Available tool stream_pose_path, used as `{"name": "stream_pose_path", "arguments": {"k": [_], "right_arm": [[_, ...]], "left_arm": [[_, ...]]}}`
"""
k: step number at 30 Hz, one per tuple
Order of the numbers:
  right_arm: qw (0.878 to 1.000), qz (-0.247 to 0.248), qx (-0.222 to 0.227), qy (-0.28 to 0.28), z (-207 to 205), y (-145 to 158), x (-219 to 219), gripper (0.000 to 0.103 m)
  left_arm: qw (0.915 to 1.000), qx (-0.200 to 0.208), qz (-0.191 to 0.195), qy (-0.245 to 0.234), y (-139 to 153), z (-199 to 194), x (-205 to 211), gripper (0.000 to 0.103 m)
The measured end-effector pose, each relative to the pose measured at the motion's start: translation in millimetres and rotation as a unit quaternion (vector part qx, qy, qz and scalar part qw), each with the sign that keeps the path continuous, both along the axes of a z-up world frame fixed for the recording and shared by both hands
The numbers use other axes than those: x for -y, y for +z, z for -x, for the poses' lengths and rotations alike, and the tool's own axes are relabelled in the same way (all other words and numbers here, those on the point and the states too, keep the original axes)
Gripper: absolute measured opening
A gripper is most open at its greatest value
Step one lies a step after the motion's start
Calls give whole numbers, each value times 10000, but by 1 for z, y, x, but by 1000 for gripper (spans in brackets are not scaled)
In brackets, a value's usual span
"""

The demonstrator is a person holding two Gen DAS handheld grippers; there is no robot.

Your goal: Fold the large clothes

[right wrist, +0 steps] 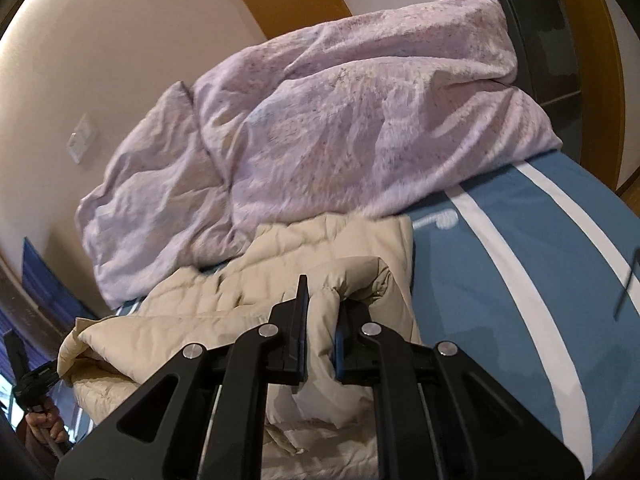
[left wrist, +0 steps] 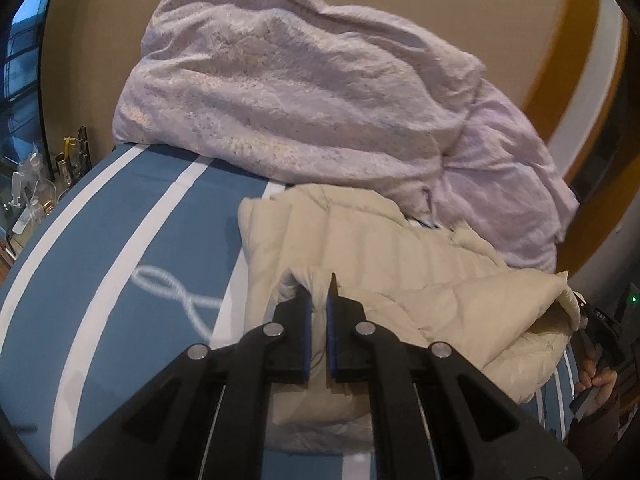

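A cream quilted puffer jacket (left wrist: 384, 264) lies bunched on a blue bed sheet with white stripes (left wrist: 132, 232). My left gripper (left wrist: 319, 300) is shut on a fold of the jacket near its left edge. In the right wrist view the jacket (right wrist: 320, 248) lies across the lower middle. My right gripper (right wrist: 323, 300) is shut on a thick roll of the jacket's fabric, lifted a little off the bed. The other gripper and the hand holding it show at the far edge of each view.
A rumpled pale lilac duvet (left wrist: 304, 88) is heaped just behind the jacket, also seen in the right wrist view (right wrist: 352, 120). Bottles and small items (left wrist: 44, 184) stand beside the bed at left. A beige wall with a switch plate (right wrist: 82, 138) lies behind.
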State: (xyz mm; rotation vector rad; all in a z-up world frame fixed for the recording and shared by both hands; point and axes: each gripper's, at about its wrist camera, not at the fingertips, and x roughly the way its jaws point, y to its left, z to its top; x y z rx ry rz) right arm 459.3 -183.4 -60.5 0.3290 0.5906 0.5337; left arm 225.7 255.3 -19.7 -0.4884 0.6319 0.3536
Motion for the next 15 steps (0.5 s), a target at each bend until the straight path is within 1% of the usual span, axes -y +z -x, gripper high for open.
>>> {"name": "stream_pose_path", "arguments": {"k": [6, 8, 11, 12, 13, 14, 15], "right_arm": [[9998, -14, -137, -132, -55, -13, -22, 10], [9995, -91, -231, -172, -73, -18, -28, 12], [9986, -323, -388, -181, -91, -21, -32, 20], [9979, -432, -443, -170, -95, -22, -33, 29], [9972, -560, -486, -137, -98, -21, -32, 42], [9964, -673, -497, -99, -100, -18, -31, 49], [9961, -739, -476, -74, -100, -16, -31, 59]], "left_arm": [[9998, -121, 138, 128, -17, -58, -31, 6], [9995, -152, 208, 173, -24, -75, -40, 6], [9989, -162, 363, 245, -32, -94, -52, 9], [9985, -147, 445, 286, -34, -101, -57, 10], [9981, -126, 519, 312, -36, -105, -60, 13], [9976, -117, 591, 334, -36, -109, -63, 15], [9973, -109, 645, 344, -35, -112, -64, 21]]}}
